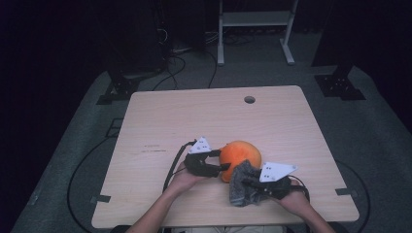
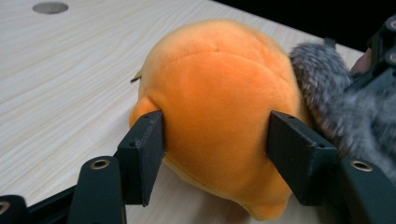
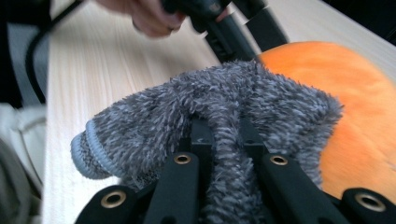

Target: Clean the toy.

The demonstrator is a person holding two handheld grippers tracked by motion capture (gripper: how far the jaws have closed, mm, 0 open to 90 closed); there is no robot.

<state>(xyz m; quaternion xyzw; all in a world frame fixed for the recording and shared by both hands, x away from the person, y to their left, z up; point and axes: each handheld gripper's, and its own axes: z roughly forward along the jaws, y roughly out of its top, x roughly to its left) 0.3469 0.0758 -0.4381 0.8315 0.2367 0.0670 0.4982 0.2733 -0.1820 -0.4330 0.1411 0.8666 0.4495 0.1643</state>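
**Two grippers meet at an orange plush toy and a grey fuzzy cloth**

An orange plush toy lies on the near middle of a light wooden table, between the person's two hands. The left gripper comes at it from the left; in the left gripper view its two black jaws stand on either side of the toy's rounded body, pads pressed into the plush, so the toy is clamped between them.

The right gripper is just to the right and nearer the table's front edge. Its jaws are closed tightly on a grey fuzzy cloth, and in the right gripper view a fold of the cloth is pinched between them, with the rest draping over both sides. The cloth lies against the toy's near right side, touching it.

A round hole sits in the table's far part, well apart from the toy.
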